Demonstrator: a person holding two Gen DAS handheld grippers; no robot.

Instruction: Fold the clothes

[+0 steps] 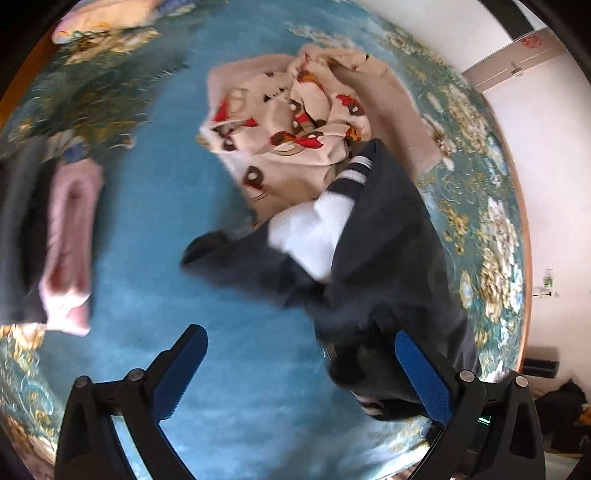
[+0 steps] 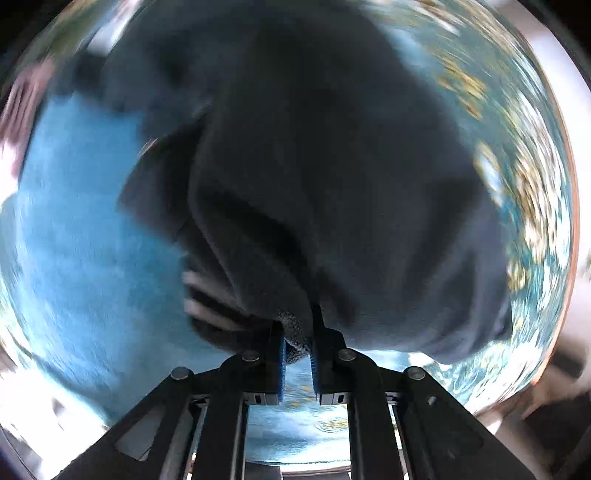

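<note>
A dark navy garment (image 1: 388, 266) with a white lining and a striped cuff lies crumpled on the blue floral bedspread (image 1: 155, 229). My left gripper (image 1: 299, 365) is open just above the bedspread, its right finger beside the garment's near end. In the right wrist view my right gripper (image 2: 298, 347) is shut on a fold of the same dark garment (image 2: 332, 166), which hangs and fills most of that view. A cream garment with red cartoon prints (image 1: 291, 122) lies bunched behind the dark one.
A folded pink garment (image 1: 70, 243) and a dark folded piece (image 1: 18, 229) lie at the left. A pillow (image 1: 110, 18) is at the far edge. The bed's edge and a white wall (image 1: 546, 184) run along the right.
</note>
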